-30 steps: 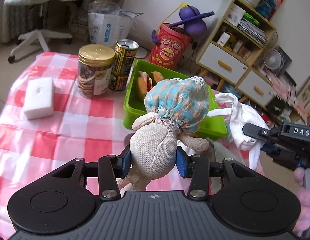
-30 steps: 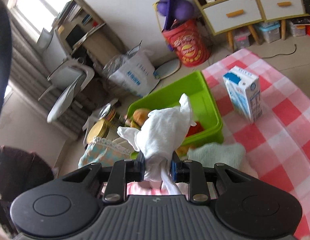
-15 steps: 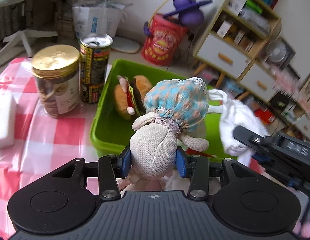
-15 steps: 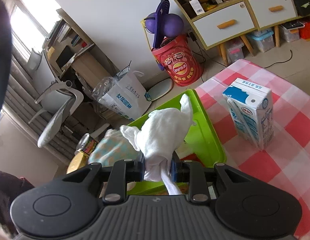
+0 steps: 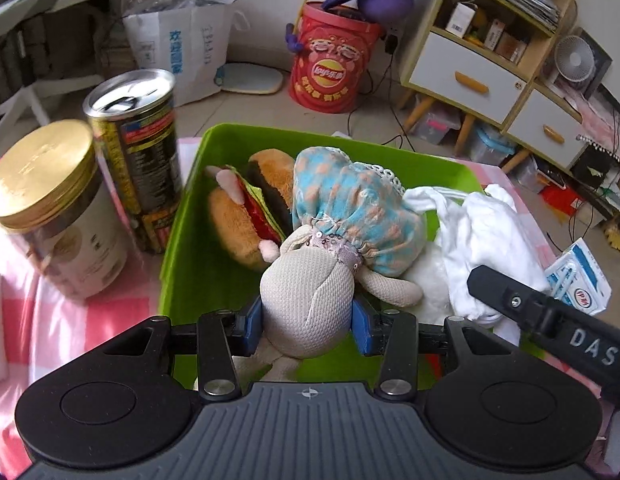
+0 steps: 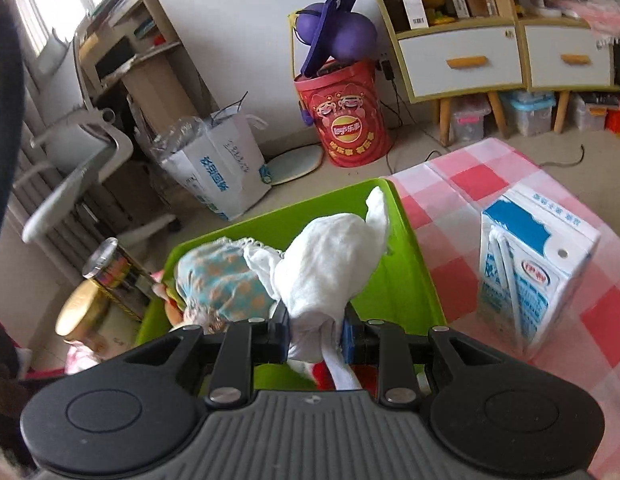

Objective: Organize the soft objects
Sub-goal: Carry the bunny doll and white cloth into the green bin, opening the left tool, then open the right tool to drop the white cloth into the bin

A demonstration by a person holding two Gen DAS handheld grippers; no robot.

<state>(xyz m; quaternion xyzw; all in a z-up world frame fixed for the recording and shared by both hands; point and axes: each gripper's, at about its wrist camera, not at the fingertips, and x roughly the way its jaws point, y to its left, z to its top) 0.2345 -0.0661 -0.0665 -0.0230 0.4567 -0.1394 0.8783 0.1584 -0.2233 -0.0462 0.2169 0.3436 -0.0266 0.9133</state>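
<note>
My left gripper (image 5: 308,324) is shut on a beige plush doll (image 5: 310,300) in a blue spotted dress (image 5: 354,208), held over the green bin (image 5: 190,248). A plush burger (image 5: 246,216) lies in the bin. My right gripper (image 6: 316,340) is shut on a white cloth (image 6: 326,268), held over the same bin (image 6: 414,272). The cloth (image 5: 486,232) and the right gripper's finger also show in the left wrist view, beside the doll. The doll's dress (image 6: 218,280) shows left of the cloth in the right wrist view.
A gold-lidded jar (image 5: 50,208) and a tall can (image 5: 138,152) stand left of the bin on the red checked cloth (image 6: 470,184). A milk carton (image 6: 530,272) stands right of the bin. A red crisp tub (image 5: 334,64) and a shelf unit (image 5: 490,56) stand on the floor behind.
Both grippers have moved forward with their loads, from in front of the bin to over it. The doll and the white cloth now hang above the bin's inside.
</note>
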